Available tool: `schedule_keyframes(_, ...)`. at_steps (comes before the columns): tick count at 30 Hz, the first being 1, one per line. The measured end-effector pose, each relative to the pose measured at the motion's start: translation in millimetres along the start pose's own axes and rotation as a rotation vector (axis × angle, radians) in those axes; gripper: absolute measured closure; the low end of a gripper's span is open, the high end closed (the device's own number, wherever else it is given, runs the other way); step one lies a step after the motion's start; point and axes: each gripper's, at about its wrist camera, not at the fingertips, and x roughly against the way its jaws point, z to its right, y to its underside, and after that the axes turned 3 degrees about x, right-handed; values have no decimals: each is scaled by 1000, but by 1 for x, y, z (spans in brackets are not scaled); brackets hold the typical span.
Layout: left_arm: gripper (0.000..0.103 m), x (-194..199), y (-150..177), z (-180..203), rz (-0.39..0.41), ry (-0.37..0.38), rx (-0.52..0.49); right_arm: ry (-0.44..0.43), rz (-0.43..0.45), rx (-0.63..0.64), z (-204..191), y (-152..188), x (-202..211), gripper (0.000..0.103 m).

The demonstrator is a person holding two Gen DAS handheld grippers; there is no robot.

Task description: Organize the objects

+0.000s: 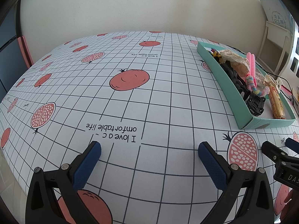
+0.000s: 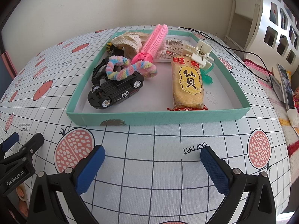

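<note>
A shallow teal box stands on the table ahead of my right gripper, which is open and empty. In it lie a black toy car, a pastel fuzzy ring, a pink hair roller clip, a cream lace piece, a white claw clip, a bag of white beads and a yellow rice-cracker packet. My left gripper is open and empty over bare tablecloth; the box is to its right.
The table wears a white grid cloth with pomegranate prints. A black cable runs off the table's right side toward a phone on a striped crochet mat. A white shelf stands at the right. The wall is close behind.
</note>
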Motion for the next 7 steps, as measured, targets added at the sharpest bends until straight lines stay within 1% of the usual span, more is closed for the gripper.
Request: schedule_keyframes(7, 0, 0, 0, 0, 0, 0, 0, 0, 0, 0, 0, 0, 0, 0)
